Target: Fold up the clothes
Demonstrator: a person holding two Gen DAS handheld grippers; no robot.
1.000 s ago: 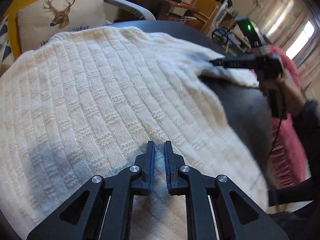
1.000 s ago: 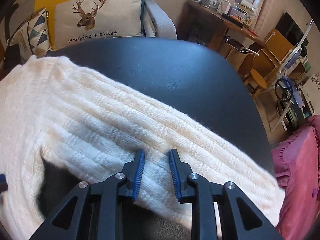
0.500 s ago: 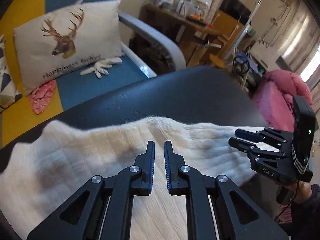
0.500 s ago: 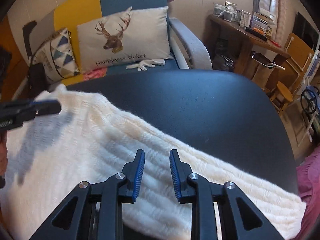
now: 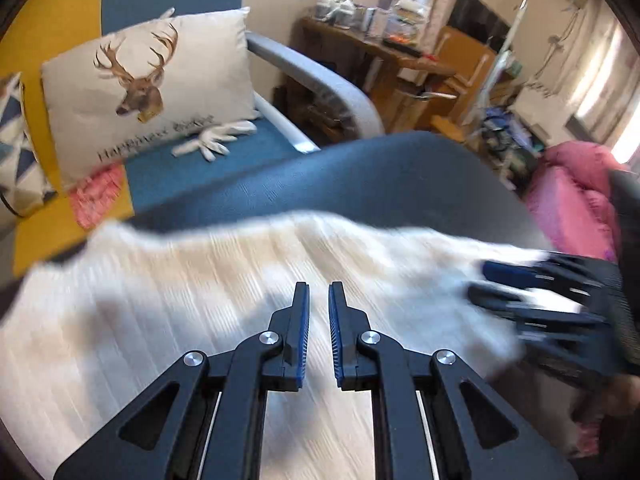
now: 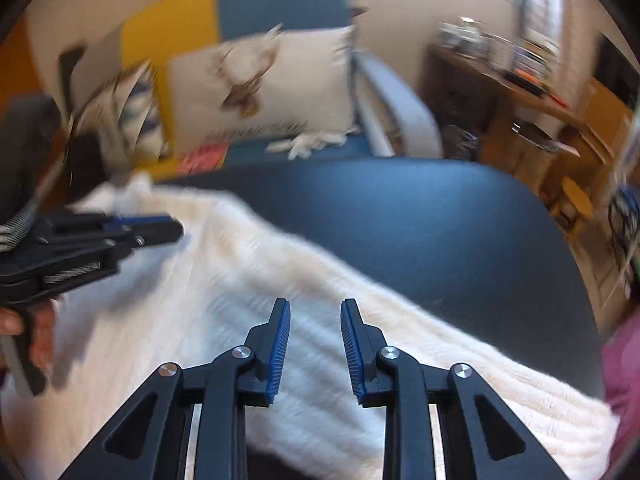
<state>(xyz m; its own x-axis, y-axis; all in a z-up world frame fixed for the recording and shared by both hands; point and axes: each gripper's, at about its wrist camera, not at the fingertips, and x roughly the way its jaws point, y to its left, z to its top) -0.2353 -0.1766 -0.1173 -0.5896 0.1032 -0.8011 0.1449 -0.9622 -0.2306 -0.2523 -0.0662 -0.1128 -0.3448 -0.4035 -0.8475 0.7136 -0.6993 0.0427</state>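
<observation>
Left wrist view shows the fluffy cream knitted sweater (image 5: 224, 296) lying on the dark round table (image 5: 400, 176). A second ago the knit filled nearly this whole view, close up. Now much more of the table shows behind it, along with the blue and yellow sofa (image 5: 192, 164) with its white deer pillow (image 5: 156, 80). So both hands have pulled back from the sweater, and it looks like one fold was just laid down.

The left gripper (image 5: 319, 300) hangs over the sweater with its blue pads almost pressed together. Only a thin gap shows, and no wool is pinched in it. The right gripper (image 6: 316, 320) has its jaws a bit apart, with nothing held between them. The sweater lies below it, and a long strip of knit runs off to the right toward the table edge.

That strip is probably a sleeve. I think it needs folding in next.
</observation>
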